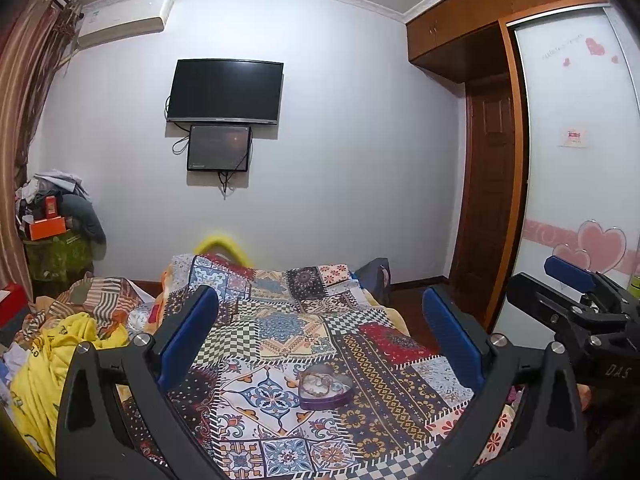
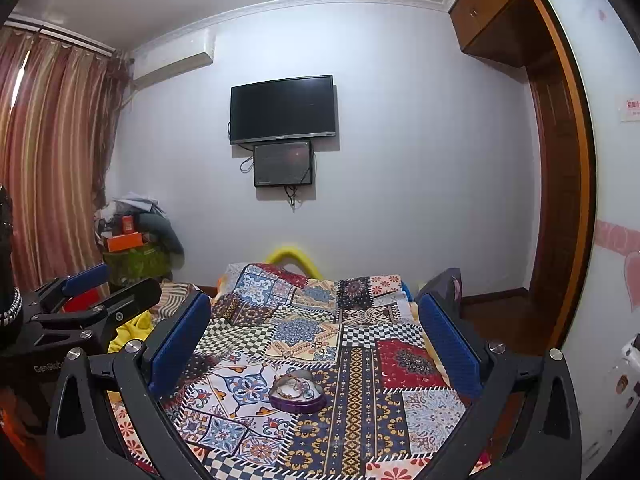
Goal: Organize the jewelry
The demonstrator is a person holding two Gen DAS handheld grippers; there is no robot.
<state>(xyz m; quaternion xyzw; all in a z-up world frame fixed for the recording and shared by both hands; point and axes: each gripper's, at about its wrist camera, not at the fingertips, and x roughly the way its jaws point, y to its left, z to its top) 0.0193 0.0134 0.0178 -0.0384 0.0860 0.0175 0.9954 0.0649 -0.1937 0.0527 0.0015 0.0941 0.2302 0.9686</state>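
Observation:
A purple heart-shaped tin [image 1: 325, 391] lies open on the patterned bedspread [image 1: 280, 328], with a tangle of bracelets and beads inside. It also shows in the right wrist view [image 2: 297, 394]. My left gripper [image 1: 320, 312] is open and empty, held above the bed with the tin below and between its blue pads [image 1: 188, 332]. My right gripper [image 2: 316, 320] is open and empty too, with the tin low between its fingers. The right gripper shows at the right edge of the left wrist view [image 1: 576, 292]; the left gripper shows at the left of the right wrist view [image 2: 88, 292].
Yellow clothing and striped fabric [image 1: 68, 344] are piled at the bed's left. A cluttered stand with an orange box [image 1: 46, 228] is in the far left corner. A TV [image 1: 226, 92] hangs on the far wall. A wardrobe [image 1: 580, 160] and a wooden door [image 1: 492, 200] are on the right.

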